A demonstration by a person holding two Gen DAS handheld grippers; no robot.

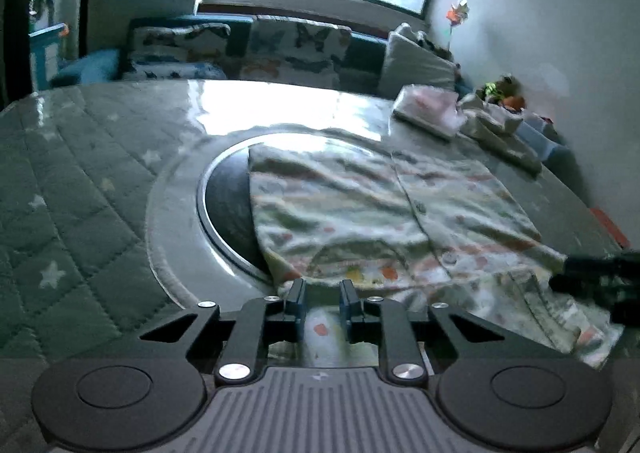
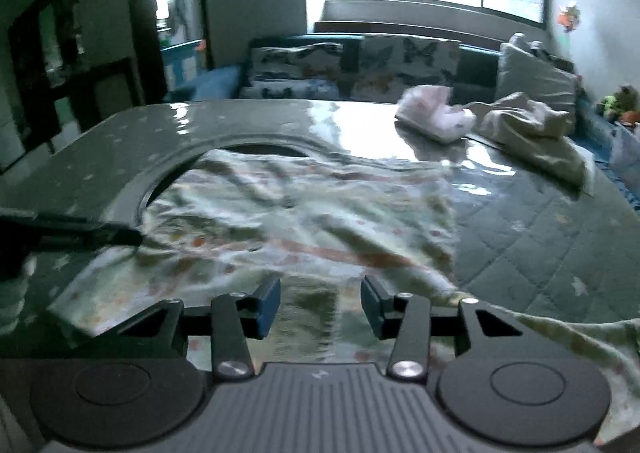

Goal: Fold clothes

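A pale printed child's shirt [image 1: 360,205] with buttons lies spread on the table, partly over a round dark inset [image 1: 228,205]. It also fills the right wrist view [image 2: 280,221]. My left gripper [image 1: 322,293] is at the shirt's near edge, its jaws narrowly apart with cloth between them. My right gripper [image 2: 320,293] is open over the shirt's near hem. In the left wrist view the right gripper [image 1: 592,273] shows as a dark shape at the shirt's right edge. In the right wrist view the left gripper [image 2: 80,233] shows at the shirt's left edge.
The table has a glossy quilted star-pattern cover [image 1: 80,181]. A folded pinkish garment [image 2: 436,117] and a crumpled pale garment [image 2: 532,129] lie at the far right. A sofa with butterfly cushions [image 1: 296,49] stands behind, under a window.
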